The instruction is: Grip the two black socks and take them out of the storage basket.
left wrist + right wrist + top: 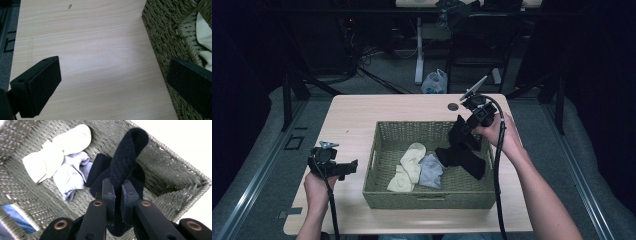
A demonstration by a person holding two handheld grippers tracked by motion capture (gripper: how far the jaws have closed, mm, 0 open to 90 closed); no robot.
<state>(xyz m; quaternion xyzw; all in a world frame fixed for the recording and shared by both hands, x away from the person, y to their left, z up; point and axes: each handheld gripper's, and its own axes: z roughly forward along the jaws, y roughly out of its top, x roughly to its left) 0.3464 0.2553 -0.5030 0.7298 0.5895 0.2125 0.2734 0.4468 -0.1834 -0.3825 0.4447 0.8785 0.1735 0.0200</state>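
Note:
A woven basket [382, 192] stands on the light wooden table [352, 115]. Inside lie a cream sock [411, 165], a grey sock [430, 170] and a black sock [464, 157]. My right gripper [463, 125] hovers over the basket's far right part, shut on a black sock [126, 157] that loops up above the jaws and hangs below them. In the right gripper view the cream sock [57, 150] and grey sock [72, 175] lie left of the jaws. My left gripper [349, 167] is open over bare table, just left of the basket wall [162, 37].
A cable hole [453, 106] sits in the table's far right part. Beyond the table are a white bag [434, 82] on the floor, desk legs and chairs. Bare tabletop lies left of and behind the basket.

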